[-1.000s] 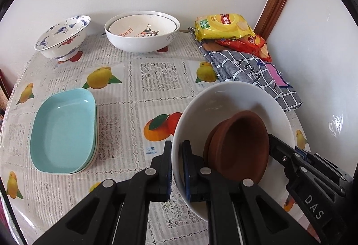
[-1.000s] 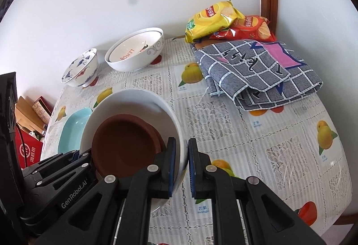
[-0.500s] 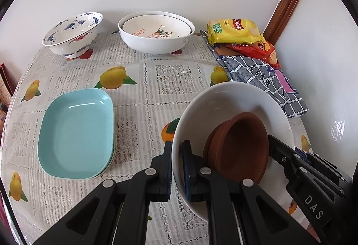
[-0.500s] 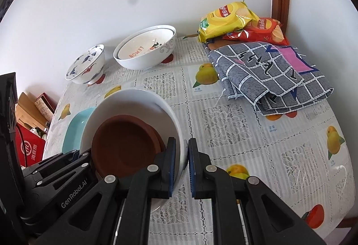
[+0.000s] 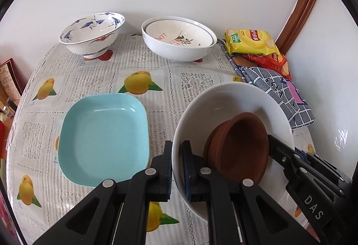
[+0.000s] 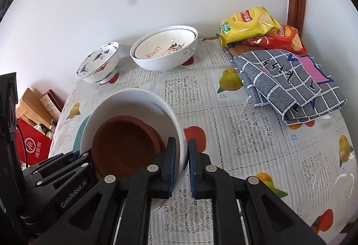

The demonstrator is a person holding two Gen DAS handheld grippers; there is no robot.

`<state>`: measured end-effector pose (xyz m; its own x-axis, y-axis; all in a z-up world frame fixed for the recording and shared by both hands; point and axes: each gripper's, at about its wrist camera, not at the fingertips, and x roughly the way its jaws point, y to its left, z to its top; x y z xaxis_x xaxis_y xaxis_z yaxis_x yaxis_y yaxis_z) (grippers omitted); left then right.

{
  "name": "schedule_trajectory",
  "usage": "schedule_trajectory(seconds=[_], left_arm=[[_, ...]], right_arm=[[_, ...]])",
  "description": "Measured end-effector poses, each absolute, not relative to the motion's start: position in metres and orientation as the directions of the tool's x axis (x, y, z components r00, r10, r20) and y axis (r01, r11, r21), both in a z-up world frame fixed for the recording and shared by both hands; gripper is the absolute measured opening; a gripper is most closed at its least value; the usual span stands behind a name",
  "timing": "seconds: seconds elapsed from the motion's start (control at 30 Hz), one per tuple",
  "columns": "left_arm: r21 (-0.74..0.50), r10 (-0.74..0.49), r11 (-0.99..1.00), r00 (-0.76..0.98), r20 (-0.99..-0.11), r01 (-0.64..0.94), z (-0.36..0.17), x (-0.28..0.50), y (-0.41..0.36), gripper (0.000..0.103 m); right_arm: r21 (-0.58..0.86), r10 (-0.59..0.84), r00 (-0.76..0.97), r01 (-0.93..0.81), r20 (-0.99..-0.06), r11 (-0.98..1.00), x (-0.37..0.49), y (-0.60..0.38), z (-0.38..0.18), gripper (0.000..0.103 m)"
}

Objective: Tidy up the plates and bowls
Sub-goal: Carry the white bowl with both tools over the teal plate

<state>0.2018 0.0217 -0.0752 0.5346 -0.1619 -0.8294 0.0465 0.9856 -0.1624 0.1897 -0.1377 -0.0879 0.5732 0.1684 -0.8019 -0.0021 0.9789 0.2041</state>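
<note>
Low in both frames, the left gripper (image 5: 176,174) and right gripper (image 6: 180,167) each pinch opposite rims of the white bowl (image 5: 226,102) carrying brown saucers (image 5: 241,144), seemingly mid-carry, needing level placement.

The near rim of the white bowl (image 5: 226,102) is covered by the left gripper (image 5: 177,169) at the lower centre of the left wrist view, and its underside cannot be seen. Part of the brown bowl (image 6: 125,146) is masked by gripper fingers in the lower left of the right wrist view. There, only a sliver of the teal plate (image 6: 79,133) is shown beside the white bowl. The red snack bag (image 5: 277,61) is largely buried under the yellow bag (image 5: 250,41). The boxes (image 6: 33,128) are cut off at the left edge.
</note>
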Motion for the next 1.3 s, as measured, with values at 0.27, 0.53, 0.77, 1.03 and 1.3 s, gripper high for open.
schedule_trajectory(seconds=[0.27, 0.53, 0.77, 1.03, 1.3], left_arm=[[-0.159, -0.14, 0.987, 0.544, -0.827, 0.012, -0.074, 0.204, 0.048, 0.009], [-0.165, -0.126, 0.986, 0.549, -0.826, -0.023, -0.077, 0.206, 0.078, 0.009], [-0.166, -0.112, 0.985, 0.551, -0.827, -0.048, -0.082, 0.209, 0.101, 0.009], [-0.164, -0.095, 0.983, 0.549, -0.831, -0.077, -0.09, 0.213, 0.126, 0.009], [-0.165, -0.084, 0.981, 0.536, -0.84, -0.104, -0.103, 0.219, 0.145, 0.009]], right_arm=[[0.206, 0.191, 0.57, -0.039, -0.799, 0.978, 0.199, -0.111, -0.087, 0.011], [0.209, 0.211, 0.564, -0.068, -0.799, 0.976, 0.207, -0.082, -0.089, 0.011], [0.207, 0.222, 0.557, -0.09, -0.8, 0.974, 0.215, -0.059, -0.093, 0.011], [0.205, 0.236, 0.543, -0.116, -0.806, 0.972, 0.226, -0.033, -0.101, 0.011], [0.203, 0.247, 0.521, -0.141, -0.817, 0.969, 0.237, -0.013, -0.115, 0.011]])
